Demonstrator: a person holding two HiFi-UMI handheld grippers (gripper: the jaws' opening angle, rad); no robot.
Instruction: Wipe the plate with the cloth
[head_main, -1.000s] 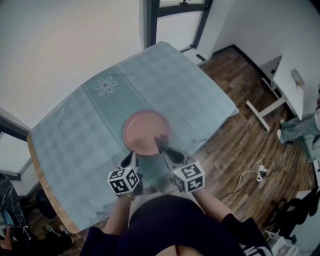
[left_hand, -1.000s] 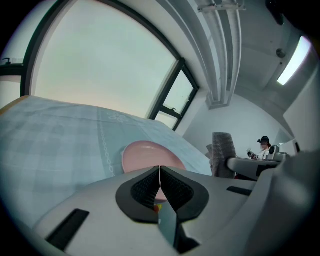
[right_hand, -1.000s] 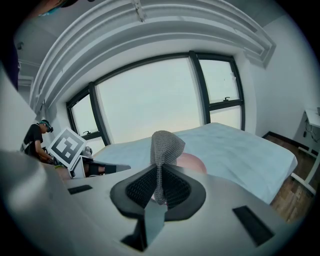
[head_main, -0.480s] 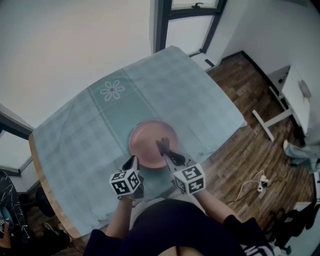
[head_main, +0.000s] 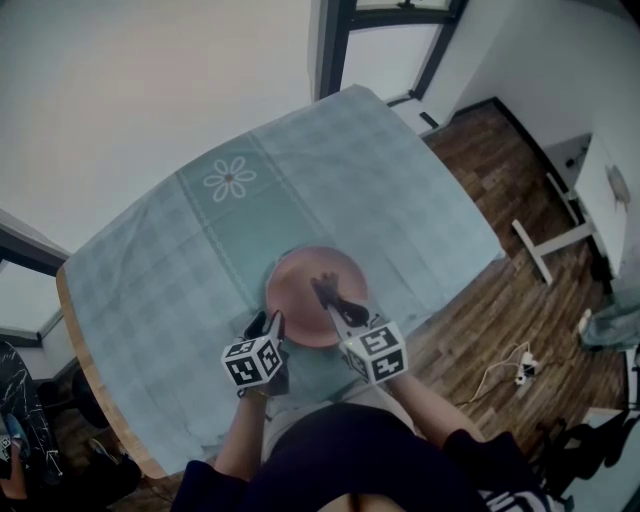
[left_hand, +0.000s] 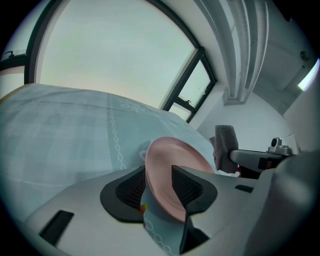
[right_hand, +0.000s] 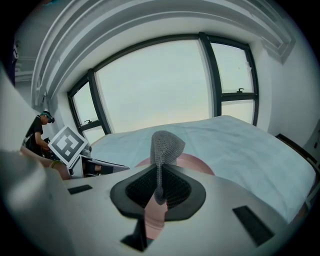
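A pink plate (head_main: 316, 295) rests on the pale green checked tablecloth (head_main: 200, 260) near the table's front edge. My left gripper (head_main: 268, 325) is at the plate's near left rim. In the left gripper view its jaws (left_hand: 159, 187) have just been opening and stand apart, with the plate's rim (left_hand: 175, 155) between the pads. My right gripper (head_main: 325, 290) reaches over the plate and is shut on a grey mesh cloth (right_hand: 165, 145), which sticks up above the jaws (right_hand: 159, 187). The pink plate (right_hand: 195, 162) shows just behind it.
The table's wooden edge (head_main: 85, 360) runs along the left. Wooden floor (head_main: 480, 290) lies to the right, with a white desk (head_main: 600, 190) and cables (head_main: 510, 360). A dark-framed window (head_main: 390, 40) stands beyond the table. Someone (right_hand: 37, 132) is at the far left.
Both grippers have moved forward and down with the plate. The left jaws, shut on the plate's rim before, now stand apart around it. The right gripper still grips the cloth.
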